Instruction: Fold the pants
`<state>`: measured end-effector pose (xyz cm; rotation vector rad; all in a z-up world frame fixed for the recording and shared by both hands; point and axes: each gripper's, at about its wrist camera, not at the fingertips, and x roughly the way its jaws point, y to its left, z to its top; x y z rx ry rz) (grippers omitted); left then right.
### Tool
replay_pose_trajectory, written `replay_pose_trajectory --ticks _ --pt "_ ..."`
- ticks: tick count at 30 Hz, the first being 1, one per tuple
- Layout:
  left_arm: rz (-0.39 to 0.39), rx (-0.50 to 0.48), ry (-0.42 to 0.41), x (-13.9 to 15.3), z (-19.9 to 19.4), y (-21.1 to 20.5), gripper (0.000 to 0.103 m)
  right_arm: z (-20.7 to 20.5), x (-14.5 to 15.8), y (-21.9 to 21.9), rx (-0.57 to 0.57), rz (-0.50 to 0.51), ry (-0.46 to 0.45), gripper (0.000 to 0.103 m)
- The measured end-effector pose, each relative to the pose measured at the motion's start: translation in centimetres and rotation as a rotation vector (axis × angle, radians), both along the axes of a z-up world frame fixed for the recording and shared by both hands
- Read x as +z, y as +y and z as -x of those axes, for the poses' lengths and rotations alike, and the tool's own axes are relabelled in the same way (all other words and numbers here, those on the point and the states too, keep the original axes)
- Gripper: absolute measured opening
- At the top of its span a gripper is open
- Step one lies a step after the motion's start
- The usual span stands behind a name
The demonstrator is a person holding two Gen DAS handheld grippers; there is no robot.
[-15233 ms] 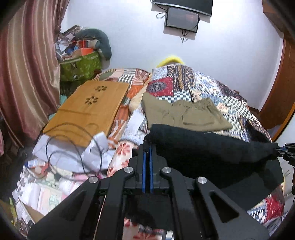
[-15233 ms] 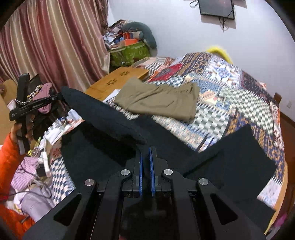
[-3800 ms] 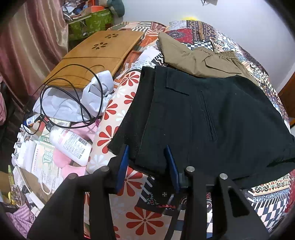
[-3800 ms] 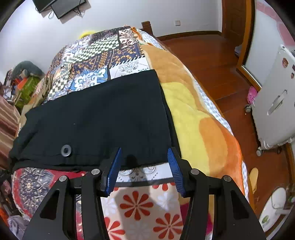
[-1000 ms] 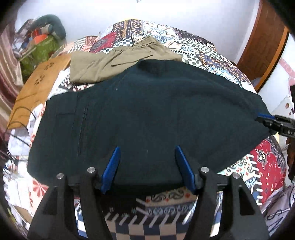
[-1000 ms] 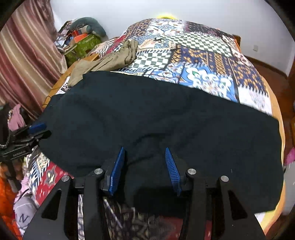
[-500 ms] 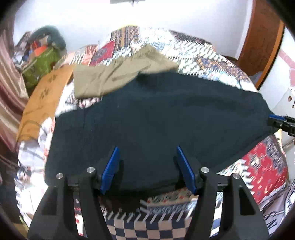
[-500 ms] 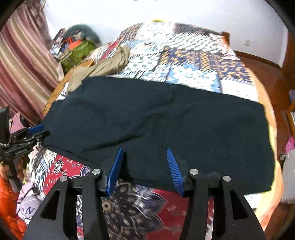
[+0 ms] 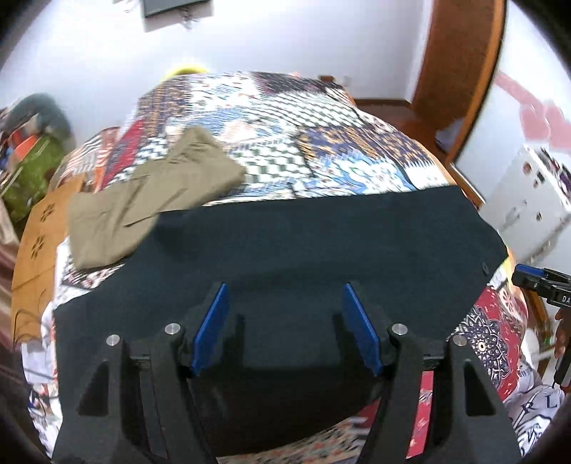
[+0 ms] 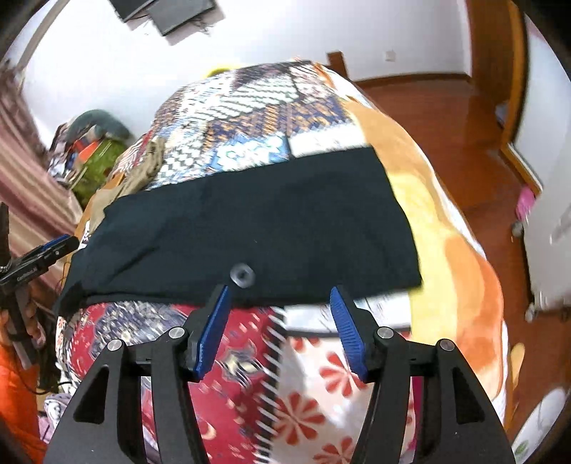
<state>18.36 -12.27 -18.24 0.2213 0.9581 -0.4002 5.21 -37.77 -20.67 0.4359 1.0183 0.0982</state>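
Two hand-held grippers gaping, left hand-held gripper (image 9: 285, 328) steady, right hand-held gripper (image 10: 280, 330) opening, black pants (image 9: 321, 242) released on bed (image 10: 446, 250)

A patchwork bedspread (image 9: 321, 117) covers the bed, with an orange-and-yellow blanket (image 10: 446, 228) along its edge. Olive-khaki trousers (image 9: 142, 200) lie folded beside a carved wooden board (image 9: 39, 228). A dark screen (image 10: 167, 10) hangs on the white wall, and the wooden floor (image 10: 456, 117) gleams reddish-brown.
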Motion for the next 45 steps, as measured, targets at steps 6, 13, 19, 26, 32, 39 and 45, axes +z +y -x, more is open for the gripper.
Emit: replay_pose_trajectory --ticks 6,13,19,26,32,39,45 --pt "-0.072 -0.073 0.037 -2.3 -0.1 -3.9 0.066 0.8 -2.5 -2.0 -0.074 -0.132 0.045 0.054" --pt "-0.087 -0.075 0.062 -3.9 -0.3 -5.1 0.066 -0.5 -4.5 -3.3 -0.106 -0.226 0.059 0.055" --pt "-0.056 -0.04 0.079 -4.3 -0.7 -4.9 0.071 -1.3 -5.0 -4.2 -0.139 -0.291 0.022 0.06" --pt "-0.052 -0.034 0.07 -4.5 -0.6 -4.9 0.071 -1.4 -5.2 -4.7 -0.185 -0.3 -0.045 0.06" --pt "-0.045 -0.026 0.066 -4.4 -0.5 -4.9 0.071 -2.0 -4.9 -5.7 -0.23 -0.293 -0.093 0.025" --pt "-0.05 -0.034 0.056 -4.2 -0.2 -4.9 0.071 -2.3 -2.1 -5.5 -0.211 -0.224 -0.179 0.008" --pt "-0.031 -0.031 0.047 -3.6 0.3 -4.0 0.071 -3.4 1.4 -4.4 -0.173 -0.2 -0.265 0.007"
